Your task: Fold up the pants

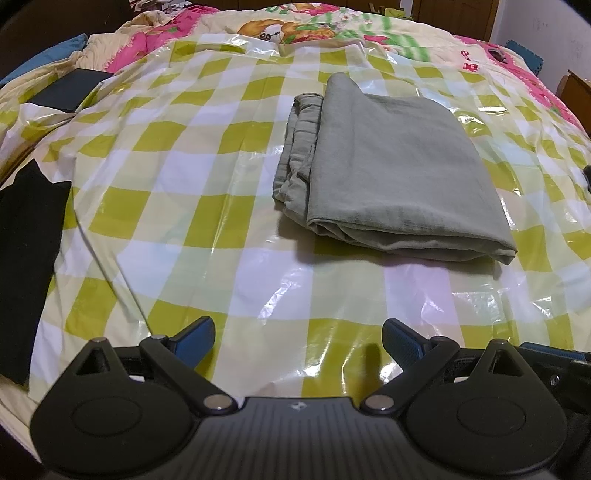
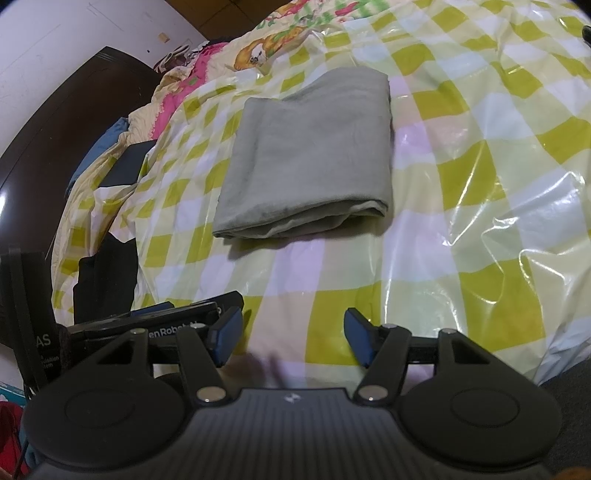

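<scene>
Glossy green-and-white checked plastic sheet (image 1: 192, 206) covers the bed, with a cartoon-print quilt (image 1: 295, 29) bunched at twelve o'clock beyond it. And the pants (image 1: 388, 173) are down, folks: a grey-green folded bundle lying flat on the sheet, at about one o'clock from the left gripper (image 1: 298, 341), layered edges showing along its left side. From the right wrist view the same pants (image 2: 310, 155) sit at twelve o'clock, well apart from the right gripper (image 2: 293, 338). Both grippers hover wide open over the sheet, blue pads spread, holding nothing. Over at nine o'clock in the left view, a black cloth (image 1: 29, 266) lies at the sheet's edge, and a dark flat box (image 1: 70, 90) rests at ten o'clock.
</scene>
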Motion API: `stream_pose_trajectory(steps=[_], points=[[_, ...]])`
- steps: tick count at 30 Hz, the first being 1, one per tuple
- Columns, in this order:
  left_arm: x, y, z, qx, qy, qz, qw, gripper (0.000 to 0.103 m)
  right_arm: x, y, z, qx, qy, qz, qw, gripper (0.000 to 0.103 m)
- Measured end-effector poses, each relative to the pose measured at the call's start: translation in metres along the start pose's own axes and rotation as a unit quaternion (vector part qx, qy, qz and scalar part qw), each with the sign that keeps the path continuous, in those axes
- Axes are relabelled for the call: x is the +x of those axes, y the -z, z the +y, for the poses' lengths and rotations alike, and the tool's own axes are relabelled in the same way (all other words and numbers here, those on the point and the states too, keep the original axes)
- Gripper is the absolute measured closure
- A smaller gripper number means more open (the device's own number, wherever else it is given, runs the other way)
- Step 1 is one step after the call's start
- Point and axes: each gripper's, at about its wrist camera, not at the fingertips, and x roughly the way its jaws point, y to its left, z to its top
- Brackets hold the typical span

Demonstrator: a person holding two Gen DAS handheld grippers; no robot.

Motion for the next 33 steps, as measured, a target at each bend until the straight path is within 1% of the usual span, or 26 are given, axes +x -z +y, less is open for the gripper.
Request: stream_pose_trajectory(steps=[33], points=[[0.0009, 0.0004, 0.0022, -0.005, -0.001, 0.002, 1.0000, 0.000, 0.0006, -0.0007, -0.0023, 0.000, -0.001, 0.005, 1.000, 0.040]])
